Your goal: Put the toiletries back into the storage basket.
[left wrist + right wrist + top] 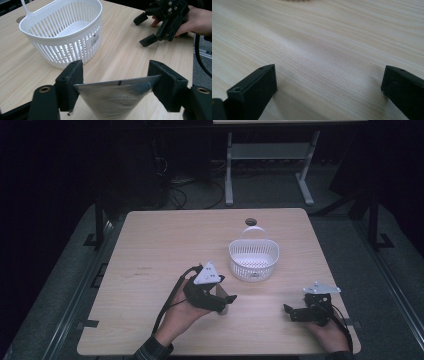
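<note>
A silvery foil pouch (115,100) stands between the jaws of my left gripper (116,77); both pads touch its side edges and its top edge bows slightly. In the high view the left gripper (224,296) sits at the table's front middle, with the pouch (220,293) showing pale between its jaws. My right gripper (295,307) rests low at the front right with its jaws wide apart. Its own view shows the right gripper (329,82) open over bare wood. The left gripper view catches the right gripper (143,30) farther off, held by a hand.
A white slotted plastic basket (252,267) with an arched handle stands just beyond the left gripper, close in front of it (62,50). The wooden table (165,245) has a small round hole (251,222) near its far edge. A desk frame stands on the floor behind.
</note>
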`<state>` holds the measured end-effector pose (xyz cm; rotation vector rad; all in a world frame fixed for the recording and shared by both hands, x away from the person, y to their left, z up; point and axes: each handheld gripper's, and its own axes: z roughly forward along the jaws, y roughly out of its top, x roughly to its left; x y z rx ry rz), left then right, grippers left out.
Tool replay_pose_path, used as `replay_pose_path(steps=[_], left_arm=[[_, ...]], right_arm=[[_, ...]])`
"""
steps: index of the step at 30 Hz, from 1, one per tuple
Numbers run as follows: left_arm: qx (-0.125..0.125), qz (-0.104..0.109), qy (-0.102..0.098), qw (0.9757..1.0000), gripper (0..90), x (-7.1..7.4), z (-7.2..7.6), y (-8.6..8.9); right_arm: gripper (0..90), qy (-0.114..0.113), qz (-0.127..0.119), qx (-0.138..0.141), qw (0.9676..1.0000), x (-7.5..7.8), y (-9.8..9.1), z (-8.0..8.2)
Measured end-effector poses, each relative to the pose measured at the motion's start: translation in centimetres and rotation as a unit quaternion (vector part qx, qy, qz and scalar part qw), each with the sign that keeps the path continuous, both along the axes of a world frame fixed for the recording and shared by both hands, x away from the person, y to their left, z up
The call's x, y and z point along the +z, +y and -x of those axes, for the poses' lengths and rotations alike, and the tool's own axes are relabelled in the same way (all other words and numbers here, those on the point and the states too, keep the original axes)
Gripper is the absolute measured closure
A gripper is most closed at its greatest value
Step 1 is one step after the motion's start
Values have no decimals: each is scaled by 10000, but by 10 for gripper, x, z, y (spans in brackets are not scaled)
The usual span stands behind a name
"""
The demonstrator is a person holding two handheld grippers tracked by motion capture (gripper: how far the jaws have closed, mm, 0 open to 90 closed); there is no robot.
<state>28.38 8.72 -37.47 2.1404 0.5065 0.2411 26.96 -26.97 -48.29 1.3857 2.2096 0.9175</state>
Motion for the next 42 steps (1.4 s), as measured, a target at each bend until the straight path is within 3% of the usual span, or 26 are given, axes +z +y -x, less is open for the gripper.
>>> replay_pose_path(steps=[13, 24, 42], left_arm=[[-62, 6, -9, 10000, 300, 0, 0, 1], [-318, 3, 109, 9994, 301, 3, -5, 1], [-360, 119, -8, 9993, 301, 25, -19, 7]], right_arm=[[0, 2, -1, 0, 10000, 0, 0, 0], [0, 0, -1, 0, 10000, 0, 0, 0], [0, 1, 0, 2, 10000, 0, 0, 0]])
